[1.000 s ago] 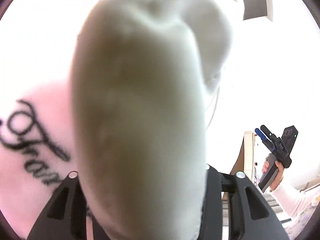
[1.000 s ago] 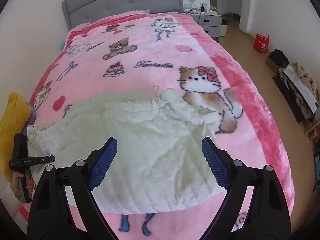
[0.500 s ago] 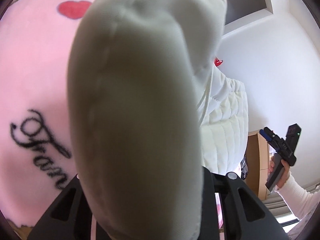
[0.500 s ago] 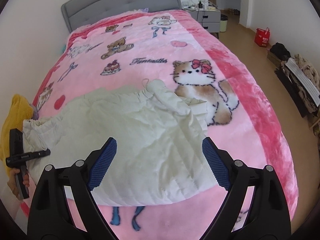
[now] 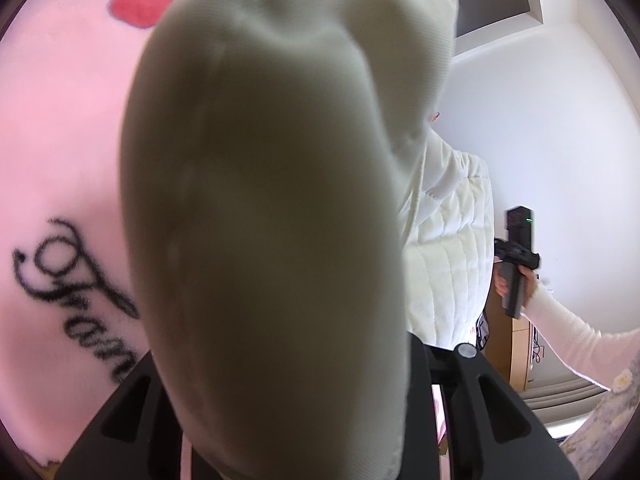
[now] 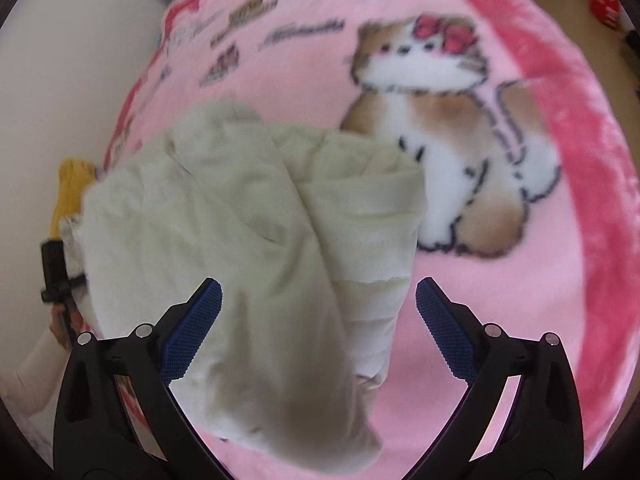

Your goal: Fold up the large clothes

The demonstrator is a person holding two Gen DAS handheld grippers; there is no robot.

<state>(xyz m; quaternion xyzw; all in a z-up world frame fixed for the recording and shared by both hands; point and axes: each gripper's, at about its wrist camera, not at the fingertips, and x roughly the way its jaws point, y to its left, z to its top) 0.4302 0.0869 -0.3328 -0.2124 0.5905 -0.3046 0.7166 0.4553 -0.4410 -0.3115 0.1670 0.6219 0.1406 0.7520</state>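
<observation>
A cream quilted garment (image 6: 248, 248) lies bunched on the pink blanket (image 6: 520, 320). My right gripper (image 6: 318, 296) hovers close over its near part. Its jaws are opening, the blue pads (image 6: 196, 328) stand wide apart, and the cloth below them is not pressed. In the left wrist view a thick fold of the garment (image 5: 264, 200) fills the middle and hides the fingertips. My left gripper (image 5: 296, 380) is shut on that fold. It shows as a small black shape (image 6: 56, 276) at the garment's left end. The right gripper (image 5: 516, 256) appears far right, in a hand.
The blanket carries a printed cat (image 6: 436, 120) right of the garment, a red heart (image 5: 140, 8) and black lettering (image 5: 76, 300). A yellow item (image 6: 72, 188) sits at the bed's left edge. Brown floor and a red bag (image 6: 606, 4) lie beyond the right edge.
My right gripper has dropped and tipped down close over the garment, its fingers spreading wider. The garment looks more bunched. The left gripper keeps its hold and has hardly moved.
</observation>
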